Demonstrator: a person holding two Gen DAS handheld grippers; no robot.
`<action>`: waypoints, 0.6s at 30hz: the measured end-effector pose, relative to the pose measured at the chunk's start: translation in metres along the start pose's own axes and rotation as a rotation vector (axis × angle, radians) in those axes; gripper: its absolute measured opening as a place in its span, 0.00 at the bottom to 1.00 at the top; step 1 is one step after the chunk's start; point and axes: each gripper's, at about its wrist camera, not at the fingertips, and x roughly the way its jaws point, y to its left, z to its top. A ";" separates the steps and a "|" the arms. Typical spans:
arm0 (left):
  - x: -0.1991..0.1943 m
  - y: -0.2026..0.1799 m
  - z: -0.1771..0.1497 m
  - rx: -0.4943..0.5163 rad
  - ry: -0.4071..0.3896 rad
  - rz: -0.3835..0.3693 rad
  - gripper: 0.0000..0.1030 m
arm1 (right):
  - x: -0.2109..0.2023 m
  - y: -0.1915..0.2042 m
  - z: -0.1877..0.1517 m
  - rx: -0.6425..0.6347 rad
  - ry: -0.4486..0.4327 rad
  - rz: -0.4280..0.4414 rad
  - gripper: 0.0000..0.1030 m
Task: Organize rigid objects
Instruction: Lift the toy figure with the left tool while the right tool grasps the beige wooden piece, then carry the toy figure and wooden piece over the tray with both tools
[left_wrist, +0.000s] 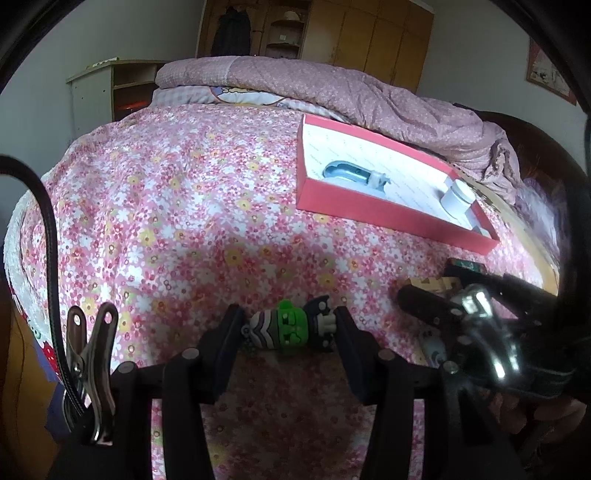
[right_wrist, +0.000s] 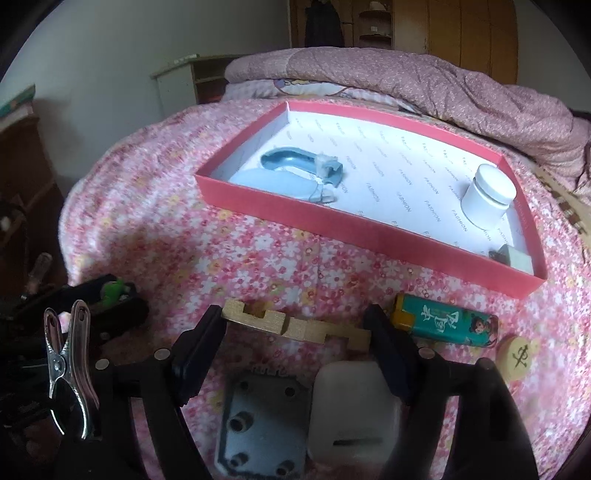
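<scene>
Left wrist view: your left claw (left_wrist: 289, 328) clamps the green figurine (left_wrist: 291, 328) at lower centre; your right claw (right_wrist: 295, 328) grips the notched wooden block (right_wrist: 295, 325) below the red tray (right_wrist: 354, 229).

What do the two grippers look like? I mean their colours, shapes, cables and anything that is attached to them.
Both grippers, left gripper and right gripper, are matte black, with two flat, paddle-shaped fingers on jointed arms with round silver rivets. A shiny metal spring clip sits on the left side of each. By the left one, a black cable curves past. No markings or sleeves are visible.
</scene>
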 end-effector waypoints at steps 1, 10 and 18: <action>-0.001 -0.001 0.001 0.004 -0.003 -0.001 0.51 | -0.004 -0.003 0.000 0.013 -0.006 0.013 0.76; -0.008 -0.016 0.019 0.029 -0.025 -0.023 0.51 | -0.033 -0.026 0.004 0.091 -0.072 0.042 0.76; -0.002 -0.039 0.049 0.069 -0.036 -0.048 0.51 | -0.049 -0.047 0.015 0.138 -0.121 0.044 0.76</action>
